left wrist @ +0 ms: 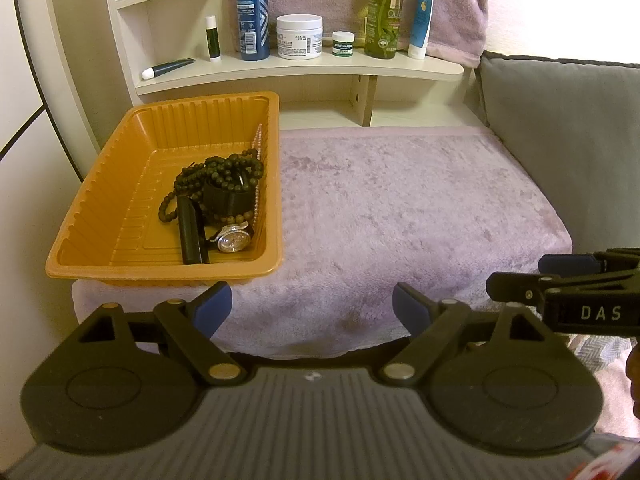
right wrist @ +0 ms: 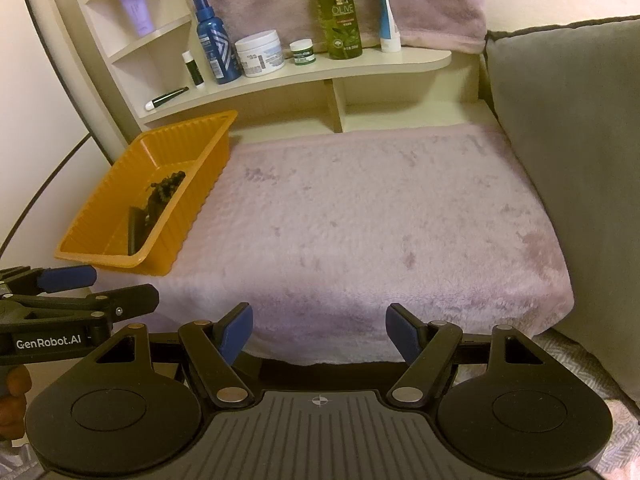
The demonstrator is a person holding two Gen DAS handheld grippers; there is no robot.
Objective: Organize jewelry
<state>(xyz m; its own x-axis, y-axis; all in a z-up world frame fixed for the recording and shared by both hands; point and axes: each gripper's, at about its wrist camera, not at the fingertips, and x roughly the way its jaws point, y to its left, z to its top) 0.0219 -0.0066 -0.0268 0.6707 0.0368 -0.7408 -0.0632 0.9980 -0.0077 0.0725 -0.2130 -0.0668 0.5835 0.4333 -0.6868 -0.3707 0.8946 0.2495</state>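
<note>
Left wrist view: jewelry (left wrist: pixel 218 200) sits heaped in the tray (left wrist: pixel 100 208) at centre left; left gripper (left wrist: pixel 312 306) and right gripper (right wrist: pixel 319 332) both spread, empty; tangled beads (left wrist: pixel 232 168) could drag the watch (left wrist: pixel 234 238) along

i see a glossy, ribbed orange plastic tray (left wrist: pixel 120 184) on a plush, fuzzy lilac towel (left wrist: pixel 400 208). inside it lie matt dark beads (left wrist: pixel 228 172) and a shiny metal watch (left wrist: pixel 234 240). my left hand-held gripper (left wrist: pixel 312 304) looks like matt black plastic with smooth blue pads (left wrist: pixel 214 304).
</note>
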